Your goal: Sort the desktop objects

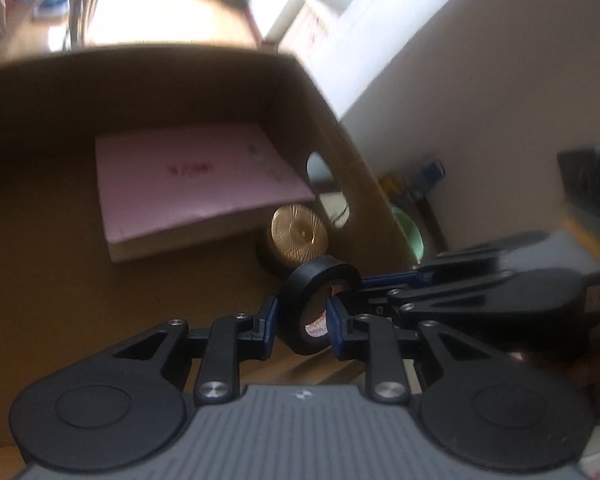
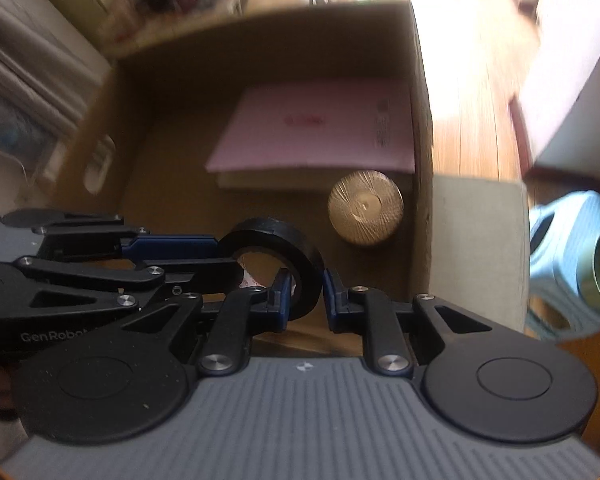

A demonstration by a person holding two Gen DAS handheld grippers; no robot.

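"GenRobot" stands in white letters on the left tool's body (image 2: 56,336), at nine o'clock in the right wrist view, its end cut off. Red print on the pink book (image 2: 312,128) and the tape core (image 1: 314,326) is too blurred to read.

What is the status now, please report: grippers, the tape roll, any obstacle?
Left gripper and right gripper both shut on black tape roll. Roll over open cardboard box. Pink book, gold lid below.

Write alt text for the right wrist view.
Both claws, right and left, grip one black tape roll above an open cardboard box. Inside lie a pink booklet and a round gold lid.
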